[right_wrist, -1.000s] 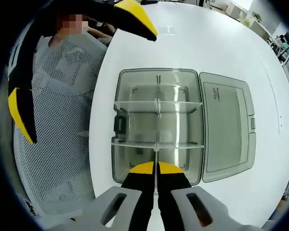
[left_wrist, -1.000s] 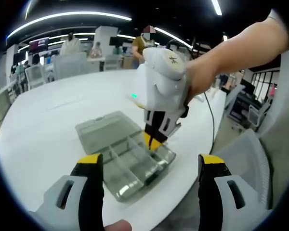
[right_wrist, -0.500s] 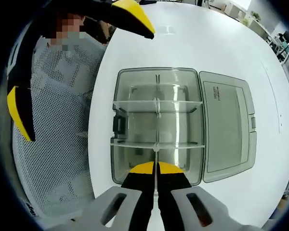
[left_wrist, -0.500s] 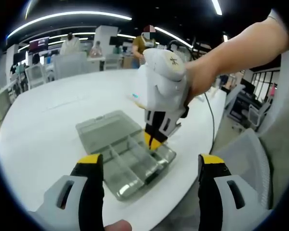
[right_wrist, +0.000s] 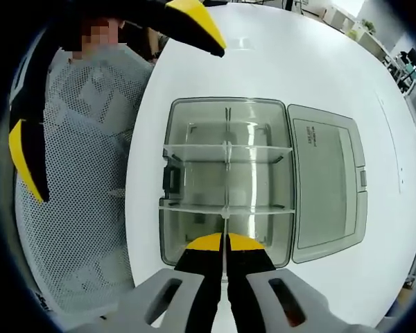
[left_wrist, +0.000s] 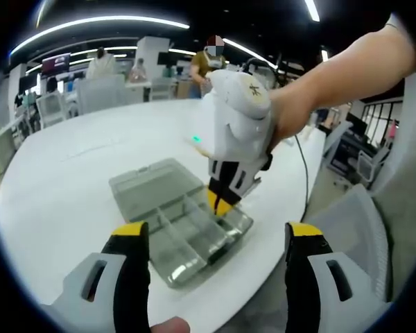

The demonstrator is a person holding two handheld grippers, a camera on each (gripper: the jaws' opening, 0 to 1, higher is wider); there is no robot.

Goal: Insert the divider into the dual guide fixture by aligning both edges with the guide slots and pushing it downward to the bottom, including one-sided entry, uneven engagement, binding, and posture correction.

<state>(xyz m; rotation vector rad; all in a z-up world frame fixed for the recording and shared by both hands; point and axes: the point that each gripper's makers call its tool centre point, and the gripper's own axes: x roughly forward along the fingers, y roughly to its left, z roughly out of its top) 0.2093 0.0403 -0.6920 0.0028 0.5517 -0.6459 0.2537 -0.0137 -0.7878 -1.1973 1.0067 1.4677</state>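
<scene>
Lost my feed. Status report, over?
Right tongs shut on divider, over open box. Left tongs open, clear. Nothing blocking.

A broad white bench point(right_wrist: 277, 48) with a rounded edge carries the work. Directly on it, close to that rounded edge, lies a clear grey plastic compartment box point(right_wrist: 225, 180), opened flat: the tray half sits nearer the edge, and its hinged lid point(right_wrist: 326, 191) lies face-up on the bench beside it, toward the middle of the surface. In the left gripper view the same box point(left_wrist: 184, 222) sits near the bench point(left_wrist: 62, 187) rim, lid side farther in. A thin dark cable point(left_wrist: 304, 163) trails over the bench edge near the box
</scene>
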